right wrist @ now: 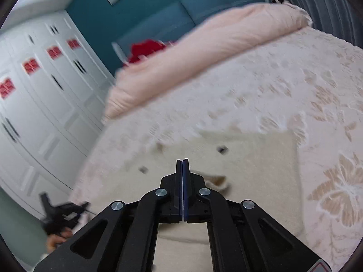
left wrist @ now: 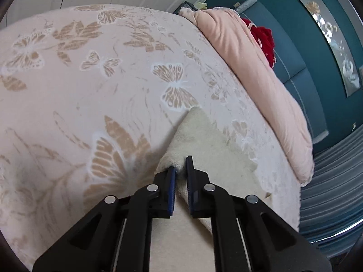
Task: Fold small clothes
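Right wrist: red door labels (right wrist: 30, 66), txt blurred, unreadable.

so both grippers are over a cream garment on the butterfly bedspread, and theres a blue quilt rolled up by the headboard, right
Not quite: the quilt rolled up by the headboard is pale pink, not blue, as the right wrist view shows. The rest holds: the left gripper and right gripper are over the cream garment on the butterfly bedspread.
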`<state>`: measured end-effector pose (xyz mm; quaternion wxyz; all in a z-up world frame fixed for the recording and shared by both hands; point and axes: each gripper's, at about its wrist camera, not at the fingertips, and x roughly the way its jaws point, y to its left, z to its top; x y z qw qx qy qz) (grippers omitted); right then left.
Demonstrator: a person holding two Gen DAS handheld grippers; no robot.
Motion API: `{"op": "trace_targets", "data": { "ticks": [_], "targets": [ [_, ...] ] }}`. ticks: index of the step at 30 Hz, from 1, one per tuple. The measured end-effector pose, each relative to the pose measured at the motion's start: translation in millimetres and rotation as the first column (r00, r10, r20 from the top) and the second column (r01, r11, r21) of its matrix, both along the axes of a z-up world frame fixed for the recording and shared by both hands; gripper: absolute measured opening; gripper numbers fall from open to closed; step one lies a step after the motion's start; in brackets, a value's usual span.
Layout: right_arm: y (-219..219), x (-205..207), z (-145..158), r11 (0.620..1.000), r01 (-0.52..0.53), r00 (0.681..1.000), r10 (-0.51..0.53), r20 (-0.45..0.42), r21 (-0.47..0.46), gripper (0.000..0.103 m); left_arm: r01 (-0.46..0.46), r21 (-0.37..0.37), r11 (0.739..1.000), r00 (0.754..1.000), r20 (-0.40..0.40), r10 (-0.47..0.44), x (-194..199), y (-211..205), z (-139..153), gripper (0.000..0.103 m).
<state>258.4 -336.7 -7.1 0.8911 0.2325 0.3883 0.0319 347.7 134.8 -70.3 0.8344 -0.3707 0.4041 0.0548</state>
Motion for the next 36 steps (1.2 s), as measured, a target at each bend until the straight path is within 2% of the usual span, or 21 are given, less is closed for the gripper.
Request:
{"op": "trace_targets", "data": {
  "ticks": [2, 3, 4, 6, 7, 8, 12, 13, 14, 15, 16, 18, 21, 22, 23, 25, 26, 29, 31, 33, 36],
  "targets": [
    [-13.8, 3.3, -65.6, 0.998, 0.053, 0.965, -0.04, -0.259, 0.043, 0.001, 0.016, 0.02, 1.0, 0.997, -0.076, -0.015, -1.9, -2.2, -23.9, 0.008],
    [-18.3, -3.7, -77.9, 0.993, 0.08, 0.956, -0.052, -0.29, 0.087, 0.001, 0.019, 0.005, 1.0, 0.995, -0.096, -0.018, -4.8, -1.9, -34.0, 0.008],
    [-20.8, -11.0, -76.4, 0.988, 0.097, 0.964, -0.064, -0.257, 0.116, 0.004, 0.021, 0.0, 1.0, 0.996, -0.088, -0.021, -8.7, -1.7, -38.2, 0.009],
    [-18.5, -16.0, -64.3, 0.986, 0.116, 0.975, -0.089, -0.205, 0.12, 0.031, 0.034, 0.025, 0.999, 0.997, -0.069, -0.033, -10.9, -3.3, -36.7, 0.009],
    [-16.5, -13.5, -59.0, 0.985, 0.117, 0.979, -0.094, -0.182, 0.123, 0.057, 0.038, 0.034, 0.999, 0.997, -0.071, -0.035, -10.2, -3.7, -36.8, 0.009],
    [-14.1, -9.1, -56.4, 0.985, 0.109, 0.983, -0.087, -0.161, 0.133, 0.064, 0.039, 0.037, 0.999, 0.997, -0.073, -0.036, -9.3, -4.1, -37.4, 0.009],
    [9.1, 22.9, -73.7, 0.991, 0.056, 0.966, -0.023, -0.257, 0.123, 0.06, 0.041, 0.055, 0.998, 0.996, -0.081, -0.036, -6.8, -5.8, -37.3, 0.009],
    [16.9, 26.6, -70.6, 0.994, 0.037, 0.97, -0.01, -0.244, 0.107, 0.059, 0.041, 0.055, 0.998, 0.996, -0.082, -0.036, -7.7, -6.5, -37.2, 0.009],
    [24.1, 29.5, -66.7, 0.995, 0.004, 0.974, 0.019, -0.225, 0.102, 0.046, 0.043, 0.053, 0.998, 0.996, -0.083, -0.038, -7.5, -6.6, -37.5, 0.009],
    [31.9, 32.5, -62.9, 0.995, -0.036, 0.975, 0.056, -0.215, 0.098, 0.026, 0.046, 0.051, 0.998, 0.995, -0.086, -0.041, -7.1, -6.0, -37.8, 0.009],
    [38.9, 34.4, -57.0, 0.994, -0.065, 0.975, 0.082, -0.204, 0.09, 0.012, 0.048, 0.048, 0.998, 0.995, -0.087, -0.044, -6.5, -5.7, -38.2, 0.009],
    [44.1, 24.7, -23.9, 0.996, -0.074, 0.994, 0.077, -0.074, 0.051, 0.012, 0.054, 0.045, 0.998, 0.995, -0.086, -0.05, -6.1, -4.7, -38.7, 0.009],
    [32.0, 5.4, 20.9, 0.999, -0.026, 0.995, 0.022, 0.095, 0.042, 0.011, 0.066, 0.044, 0.997, 0.995, -0.083, -0.062, -6.1, -3.5, -38.6, 0.009],
    [25.8, 5.2, 17.8, 1.0, 0.001, 0.996, -0.002, 0.093, 0.008, 0.011, 0.071, 0.046, 0.996, 0.995, -0.081, -0.067, -6.3, -3.7, -38.9, 0.009],
    [21.0, 12.7, -0.2, 0.999, 0.009, 1.0, -0.008, 0.025, -0.053, 0.012, 0.075, 0.05, 0.996, 0.994, -0.078, -0.071, -6.7, -4.7, -39.6, 0.01],
    [11.7, 33.5, -63.8, 0.996, -0.019, 0.973, -0.003, -0.233, -0.089, 0.012, 0.084, 0.073, 0.994, 0.994, -0.079, -0.078, -6.9, -9.4, -40.6, 0.01],
    [8.5, 32.8, -78.7, 0.998, -0.018, 0.965, 0.0, -0.261, -0.066, 0.012, 0.087, 0.09, 0.992, 0.993, -0.082, -0.08, -6.8, -12.4, -40.9, 0.01],
    [7.3, 21.1, -48.4, 0.999, 0.024, 0.989, -0.027, -0.143, -0.024, 0.019, 0.103, 0.137, 0.985, 0.992, -0.093, -0.091, -6.2, -19.6, -38.2, 0.01],
    [9.8, 13.0, -24.7, 0.993, 0.078, 0.992, -0.086, -0.095, -0.085, 0.03, 0.109, 0.145, 0.983, 0.991, -0.093, -0.097, -6.0, -19.4, -38.9, 0.01],
    [16.1, -1.3, -0.7, 0.972, 0.146, 0.989, -0.15, -0.008, -0.185, 0.031, 0.113, 0.155, 0.981, 0.991, -0.089, -0.1, -6.2, -20.1, -39.8, 0.01],
    [28.2, -2.9, 11.1, 0.986, 0.093, 0.996, -0.089, 0.03, -0.138, 0.03, 0.121, 0.195, 0.973, 0.991, -0.088, -0.105, -6.9, -25.3, -39.2, 0.01]
  ]
}}
